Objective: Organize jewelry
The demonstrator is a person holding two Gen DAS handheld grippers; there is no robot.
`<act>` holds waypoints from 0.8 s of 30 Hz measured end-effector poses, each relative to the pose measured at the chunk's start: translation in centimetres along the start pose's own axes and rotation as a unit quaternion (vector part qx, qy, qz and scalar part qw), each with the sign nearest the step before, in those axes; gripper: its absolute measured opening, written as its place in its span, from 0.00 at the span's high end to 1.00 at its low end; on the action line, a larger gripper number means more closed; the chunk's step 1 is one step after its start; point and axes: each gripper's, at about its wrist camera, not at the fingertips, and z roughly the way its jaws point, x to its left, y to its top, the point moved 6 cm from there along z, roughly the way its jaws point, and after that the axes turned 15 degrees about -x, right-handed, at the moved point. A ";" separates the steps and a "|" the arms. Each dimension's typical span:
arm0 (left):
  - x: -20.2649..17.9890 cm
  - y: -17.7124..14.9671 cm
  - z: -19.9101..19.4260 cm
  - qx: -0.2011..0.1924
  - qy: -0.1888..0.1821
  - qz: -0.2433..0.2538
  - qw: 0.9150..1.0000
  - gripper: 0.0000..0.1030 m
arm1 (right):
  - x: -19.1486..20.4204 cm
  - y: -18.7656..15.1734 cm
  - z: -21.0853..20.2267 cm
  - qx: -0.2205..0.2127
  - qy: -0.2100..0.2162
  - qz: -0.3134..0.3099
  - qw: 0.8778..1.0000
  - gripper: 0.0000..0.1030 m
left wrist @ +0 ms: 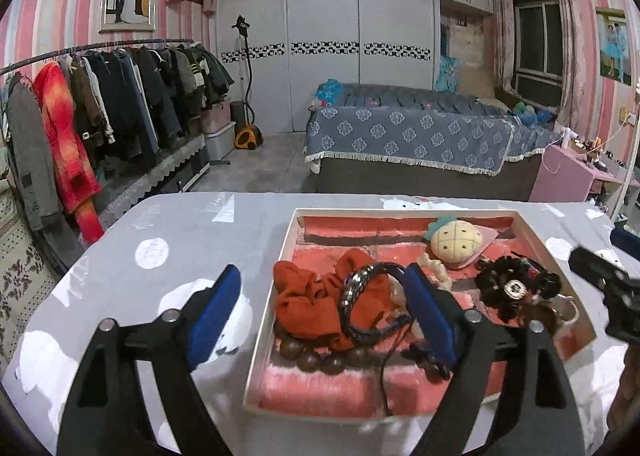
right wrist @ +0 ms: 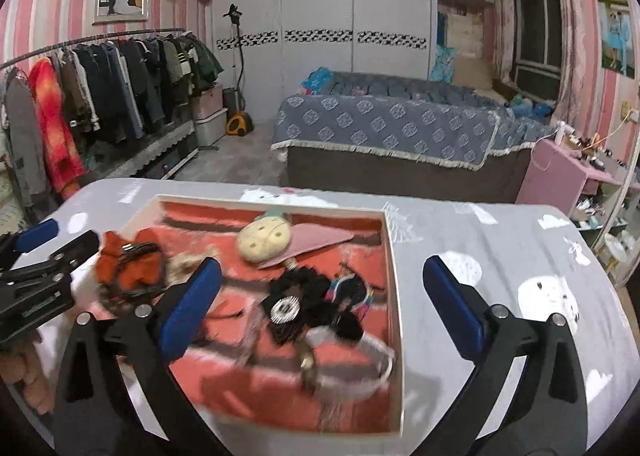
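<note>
Both grippers hang over a table (left wrist: 192, 232) draped in a grey cloth printed with white cartoon shapes, and between them sits a shallow white box (left wrist: 289, 244) lined with a pink-and-red striped towel, near the middle of the table and closer to its far edge. The left gripper (left wrist: 322, 316) stands wide apart with nothing pinched; one blue pad (left wrist: 214, 312) hovers over bare cloth outside the box's left wall, the other is over the box, in front of the jewelry heaped there, and I cannot tell whether it brushes any of it. Between those pads lie an orange scrunchie (left wrist: 304, 296), a dark braided bracelet (left wrist: 360, 304) resting on top of it, and a string of brown wooden beads (left wrist: 316, 358) along the towel toward the near wall. Further right in the box is a black flower-shaped hair piece (left wrist: 512, 288) with a silver centre, and toward the far wall a cream plush pineapple clip (left wrist: 456, 242). The right gripper (right wrist: 320, 308) is also spread to its widest and empty; its left pad (right wrist: 192, 308) is above the towel just beside the black flower, its right pad is out over the cloth beyond the box's right wall. The right wrist view is blurred around the box's contents.
</note>
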 end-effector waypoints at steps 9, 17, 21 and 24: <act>-0.5 -0.8 -7.2 -0.011 -0.012 -0.003 1.000 0.15 | 0.9 -1.1 -9.1 -0.028 0.009 -0.015 0.999 0.05; -0.1 -2.9 -16.4 -0.060 -0.017 0.024 0.998 0.04 | 1.7 -3.7 -18.1 -0.063 0.019 0.003 0.998 0.05; 0.7 -4.4 -19.0 -0.080 -0.026 0.017 0.996 0.04 | 2.6 -5.0 -21.6 -0.087 0.012 0.000 0.996 0.05; 1.3 -5.2 -19.8 -0.085 -0.013 0.022 0.996 0.04 | 3.0 -6.0 -23.0 -0.100 0.003 -0.008 0.995 0.05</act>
